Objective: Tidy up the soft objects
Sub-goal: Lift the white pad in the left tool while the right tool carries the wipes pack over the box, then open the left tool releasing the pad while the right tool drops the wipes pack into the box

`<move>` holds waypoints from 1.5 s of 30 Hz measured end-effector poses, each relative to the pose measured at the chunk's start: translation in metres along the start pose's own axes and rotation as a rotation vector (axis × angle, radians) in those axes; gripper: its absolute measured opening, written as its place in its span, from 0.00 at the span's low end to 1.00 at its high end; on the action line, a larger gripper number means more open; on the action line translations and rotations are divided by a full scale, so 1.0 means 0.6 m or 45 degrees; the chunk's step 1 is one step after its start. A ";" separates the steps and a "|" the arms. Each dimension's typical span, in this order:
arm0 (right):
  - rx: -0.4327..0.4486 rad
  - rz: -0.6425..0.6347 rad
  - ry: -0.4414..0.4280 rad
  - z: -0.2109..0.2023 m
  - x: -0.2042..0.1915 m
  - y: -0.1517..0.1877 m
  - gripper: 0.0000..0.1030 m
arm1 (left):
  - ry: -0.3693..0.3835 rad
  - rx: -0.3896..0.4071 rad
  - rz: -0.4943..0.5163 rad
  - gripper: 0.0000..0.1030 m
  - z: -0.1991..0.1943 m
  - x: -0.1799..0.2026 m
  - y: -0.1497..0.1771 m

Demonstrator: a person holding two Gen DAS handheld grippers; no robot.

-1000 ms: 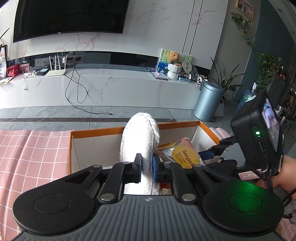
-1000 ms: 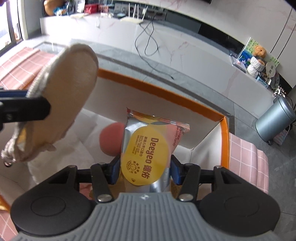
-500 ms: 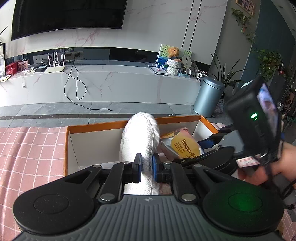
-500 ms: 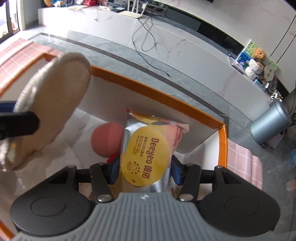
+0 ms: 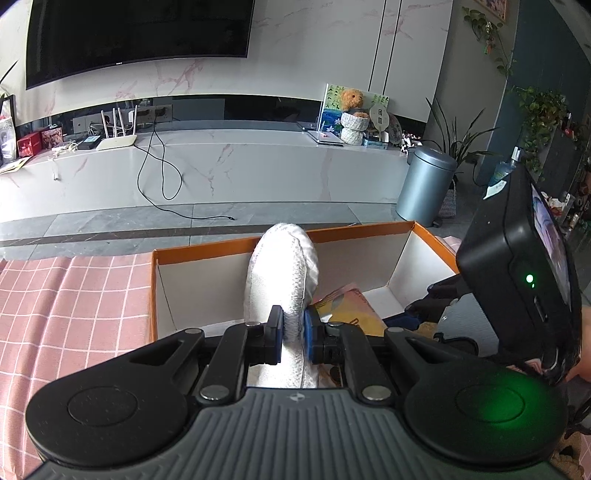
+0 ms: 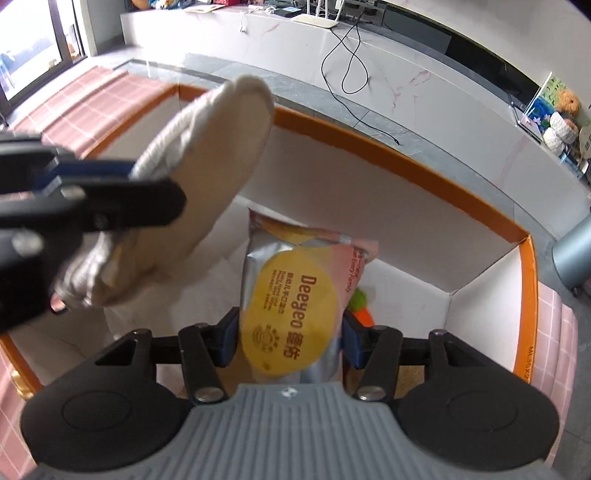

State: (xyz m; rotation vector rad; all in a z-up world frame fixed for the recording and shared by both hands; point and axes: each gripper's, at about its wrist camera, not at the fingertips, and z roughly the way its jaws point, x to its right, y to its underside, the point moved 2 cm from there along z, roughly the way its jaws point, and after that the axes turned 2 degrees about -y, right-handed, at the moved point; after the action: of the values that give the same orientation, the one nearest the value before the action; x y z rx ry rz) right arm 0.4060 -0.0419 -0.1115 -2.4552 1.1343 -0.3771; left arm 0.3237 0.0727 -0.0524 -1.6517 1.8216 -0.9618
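Both wrist views look closely along their tongs, apparently sharing the orange-rimmed box (image 5: pixel 354 230) (image 6: pixel 406 155).

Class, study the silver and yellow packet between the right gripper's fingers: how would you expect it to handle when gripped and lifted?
The packet is probably light and squashy: it looks puffed between the right gripper pads. Its glossy foil skin may slip. Its crimped top stands unsupported, so it seems fairly self-supporting, not limp.

Home living room: wall television (image 5: pixel 136 33)
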 end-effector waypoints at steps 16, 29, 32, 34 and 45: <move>0.203 0.023 0.098 -0.105 0.029 0.033 0.69 | -0.057 -0.096 0.119 0.12 0.009 0.026 0.016; 0.194 0.032 0.101 -0.112 0.031 0.064 0.69 | -0.016 -0.303 0.012 0.24 0.045 0.024 0.046; 0.198 0.041 0.102 -0.114 0.032 0.067 0.69 | -0.047 -0.287 0.016 0.44 0.037 0.024 0.048; 0.203 0.042 0.106 -0.117 0.034 0.069 0.69 | -0.067 -0.273 0.017 0.54 0.031 0.026 0.047; 0.354 0.079 0.152 -0.200 0.035 0.090 0.74 | -0.005 -0.033 -0.024 0.58 -0.086 0.026 0.018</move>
State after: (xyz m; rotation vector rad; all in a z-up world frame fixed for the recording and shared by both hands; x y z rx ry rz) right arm 0.3353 -0.1198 -0.0295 -2.1753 1.1197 -0.6246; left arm 0.2751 0.0661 -0.0267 -1.6879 1.8263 -0.9459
